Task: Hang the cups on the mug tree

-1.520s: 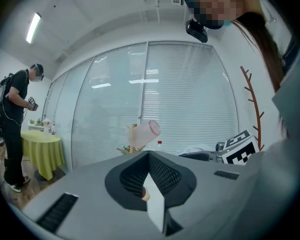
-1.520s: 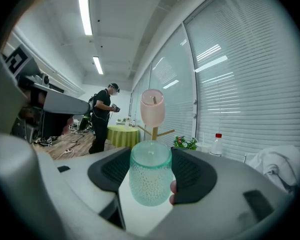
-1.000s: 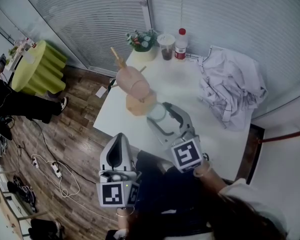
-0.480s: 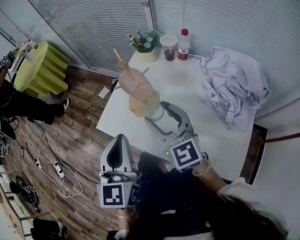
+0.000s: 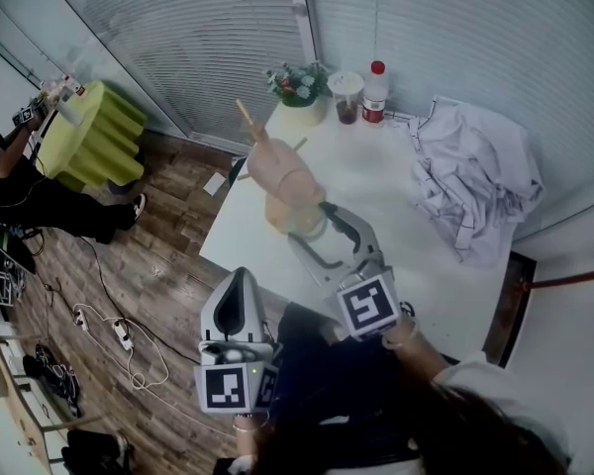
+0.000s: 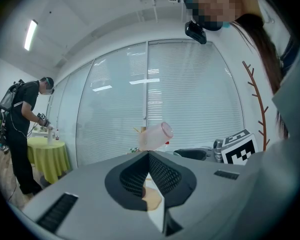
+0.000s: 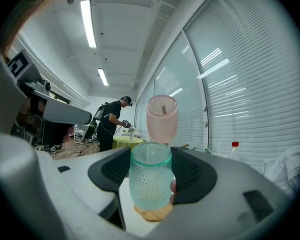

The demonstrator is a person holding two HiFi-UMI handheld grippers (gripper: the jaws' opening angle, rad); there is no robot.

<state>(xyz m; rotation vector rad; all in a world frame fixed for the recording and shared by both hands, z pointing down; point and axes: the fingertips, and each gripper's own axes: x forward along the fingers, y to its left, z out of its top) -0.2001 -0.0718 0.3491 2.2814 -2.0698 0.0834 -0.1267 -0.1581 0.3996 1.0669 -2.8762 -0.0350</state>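
The left gripper (image 5: 240, 277) and the right gripper (image 5: 315, 224) have smooth, pale grey shells. Each carries a white marker cube (image 5: 230, 386) printed with black squares. Their inner pads (image 6: 162, 176) are black with a fine mesh texture. The person wears a white sleeve (image 5: 495, 389) and dark navy clothing (image 5: 337, 394).
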